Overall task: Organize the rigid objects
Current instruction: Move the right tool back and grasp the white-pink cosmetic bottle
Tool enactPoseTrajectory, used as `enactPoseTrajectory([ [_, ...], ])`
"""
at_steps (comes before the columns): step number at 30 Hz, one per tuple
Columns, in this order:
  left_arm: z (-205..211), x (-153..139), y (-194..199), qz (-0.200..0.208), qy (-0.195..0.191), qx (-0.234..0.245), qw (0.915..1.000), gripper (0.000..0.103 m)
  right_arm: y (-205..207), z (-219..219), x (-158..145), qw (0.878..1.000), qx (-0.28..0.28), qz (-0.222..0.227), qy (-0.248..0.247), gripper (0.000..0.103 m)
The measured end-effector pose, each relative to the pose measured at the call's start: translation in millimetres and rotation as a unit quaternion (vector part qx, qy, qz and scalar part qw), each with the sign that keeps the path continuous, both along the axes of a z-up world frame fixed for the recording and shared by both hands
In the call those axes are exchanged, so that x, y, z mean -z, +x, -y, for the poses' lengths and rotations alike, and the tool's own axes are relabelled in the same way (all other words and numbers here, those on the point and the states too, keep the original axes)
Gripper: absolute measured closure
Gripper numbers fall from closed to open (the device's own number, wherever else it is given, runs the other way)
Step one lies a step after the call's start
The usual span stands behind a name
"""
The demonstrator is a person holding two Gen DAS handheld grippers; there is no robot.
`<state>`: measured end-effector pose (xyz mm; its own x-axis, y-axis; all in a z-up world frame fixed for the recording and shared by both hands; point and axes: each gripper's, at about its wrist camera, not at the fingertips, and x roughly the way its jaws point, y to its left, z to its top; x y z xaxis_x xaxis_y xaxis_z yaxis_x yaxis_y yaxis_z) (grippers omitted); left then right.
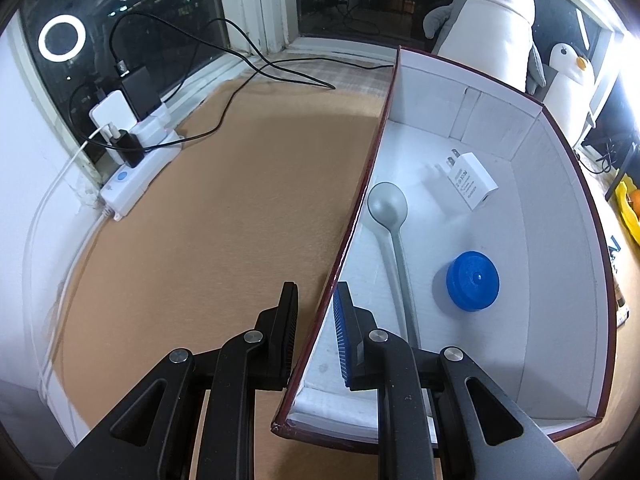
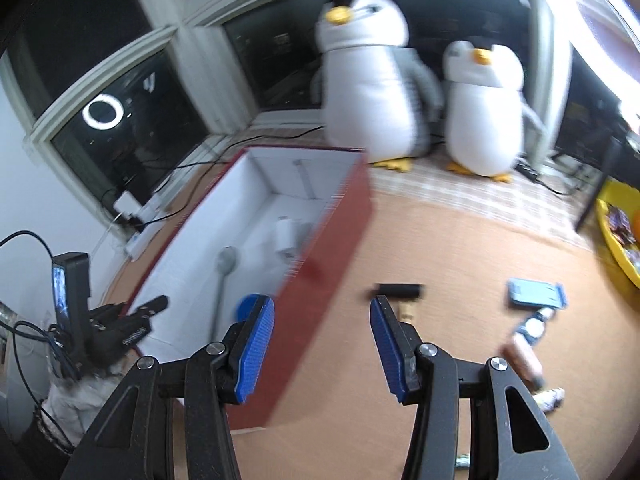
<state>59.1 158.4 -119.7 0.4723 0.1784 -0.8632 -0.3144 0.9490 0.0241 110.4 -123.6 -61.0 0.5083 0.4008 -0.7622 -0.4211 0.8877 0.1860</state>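
The left gripper (image 1: 316, 332) is clamped on the near-left wall of the red box (image 1: 362, 204), 1 pad outside and 1 inside, nearly closed on the thin card. The right gripper (image 2: 322, 344) hangs empty over the tan worktop (image 2: 460, 248) just right of the box, its 2 blue pads standing well apart with nothing between them. Inside the box lie 3 things: 1 blue lid (image 1: 473, 281) toward the near-right wall, 1 grey spoon (image 1: 390, 220) along the left wall with its handle end hidden behind the left gripper, and 1 white charger (image 1: 470, 180) toward the far side. On the worktop right of the box, the right wrist view is blurred: 1 black bar-shaped item (image 2: 398, 291), 1 light-blue flat item (image 2: 536, 293), and about 3 small bottle-like things near the right edge that are hard to tell apart. At the far edge stand 2 plush penguins (image 2: 368, 76). 1 yellow tub (image 2: 616, 228) is cut off at the right.
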Motion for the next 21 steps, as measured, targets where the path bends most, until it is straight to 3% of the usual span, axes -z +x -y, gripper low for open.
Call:
enactPoseTrajectory([
  [12,4,2,6,-0.018,0.018,-0.002,0.9997,0.086,10,125,28,0.995,0.096,-0.017,-0.03,0.057],
  [17,6,2,7,-0.025,0.025,-0.003,0.9994,0.086,15,145,45,0.992,0.098,-0.025,-0.074,0.057],
  [21,7,3,8,-0.03,0.029,-0.007,0.9991,0.085,27,152,60,0.991,0.089,-0.054,-0.081,0.057],
])
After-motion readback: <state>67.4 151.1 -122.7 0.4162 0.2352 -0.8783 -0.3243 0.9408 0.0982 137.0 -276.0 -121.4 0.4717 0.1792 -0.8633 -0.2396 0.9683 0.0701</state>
